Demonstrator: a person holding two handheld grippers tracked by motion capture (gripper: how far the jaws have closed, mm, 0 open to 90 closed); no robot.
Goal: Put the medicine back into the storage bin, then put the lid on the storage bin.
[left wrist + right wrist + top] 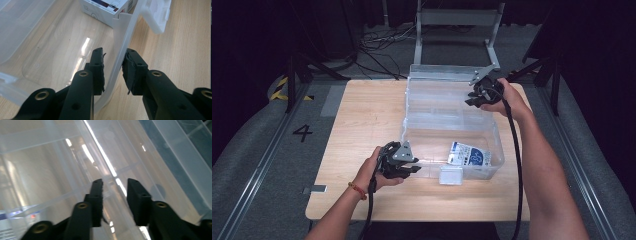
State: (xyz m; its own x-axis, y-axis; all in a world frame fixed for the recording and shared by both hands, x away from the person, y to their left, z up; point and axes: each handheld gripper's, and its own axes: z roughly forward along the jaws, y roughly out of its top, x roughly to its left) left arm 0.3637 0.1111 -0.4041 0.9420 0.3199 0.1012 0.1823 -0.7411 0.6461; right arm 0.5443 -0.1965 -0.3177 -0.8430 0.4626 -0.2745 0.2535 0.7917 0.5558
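A clear plastic box (pixel 496 145) stands on the wooden table, its clear lid (pixel 437 82) raised at the back. A white and blue carton (pixel 469 154) lies inside near the front right. My left gripper (pixel 414 167) is at the box's near left corner. In the left gripper view its jaws (pixel 113 58) stand open astride the box's front wall (pixel 120 42); the right pad touches it and the left pad is apart. The carton (pixel 105 7) lies beyond. My right gripper (pixel 472 97) is at the lid's right edge, and its open jaws (pixel 115 185) face the lid (pixel 50 157).
A white latch (pixel 451 175) hangs on the box's front wall, also seen as a latch (pixel 157 15) in the left gripper view. Bare table (pixel 362 115) spreads left of the box. A metal frame (pixel 457 20) and cables lie on the floor behind.
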